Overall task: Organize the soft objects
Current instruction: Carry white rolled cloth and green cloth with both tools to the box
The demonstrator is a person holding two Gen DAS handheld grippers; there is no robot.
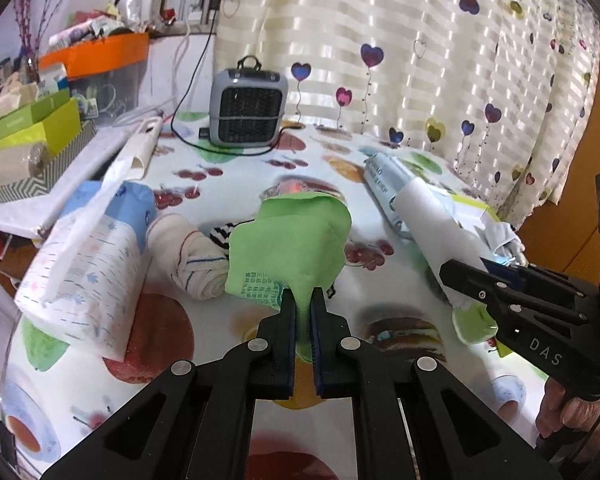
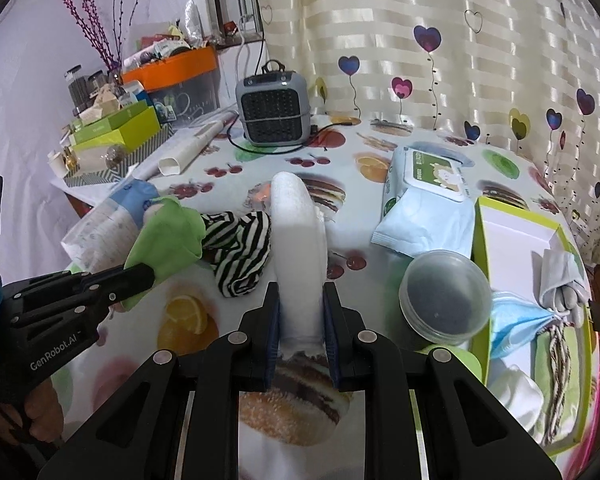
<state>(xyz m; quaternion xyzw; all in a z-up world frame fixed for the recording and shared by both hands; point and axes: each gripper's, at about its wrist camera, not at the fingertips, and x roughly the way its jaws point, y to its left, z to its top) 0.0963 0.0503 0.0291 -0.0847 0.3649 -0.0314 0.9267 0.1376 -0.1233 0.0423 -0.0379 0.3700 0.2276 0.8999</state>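
Observation:
My left gripper (image 1: 303, 298) is shut on a lower corner of a green cloth (image 1: 288, 240), which hangs lifted above the fruit-print tablecloth (image 1: 236, 168). My right gripper (image 2: 302, 294) is shut on a white folded pad (image 2: 298, 236) that stands upright between its pads. The right wrist view shows the left gripper (image 2: 150, 274) at the left with the green cloth (image 2: 168, 236). The left wrist view shows the right gripper (image 1: 464, 270) at the right with the white pad (image 1: 428, 220). A black-and-white striped cloth (image 2: 240, 252) and a rolled white cloth (image 1: 196, 260) lie on the table between them.
A tissue pack (image 1: 88, 276) lies at the left. A grey heater (image 2: 274, 112) with its cable stands at the back. Wet wipes (image 2: 432, 172), a light blue packet (image 2: 428, 228) and a clear round tub (image 2: 446, 296) sit right of centre. A green-rimmed box (image 2: 516, 220) holds socks and a mask.

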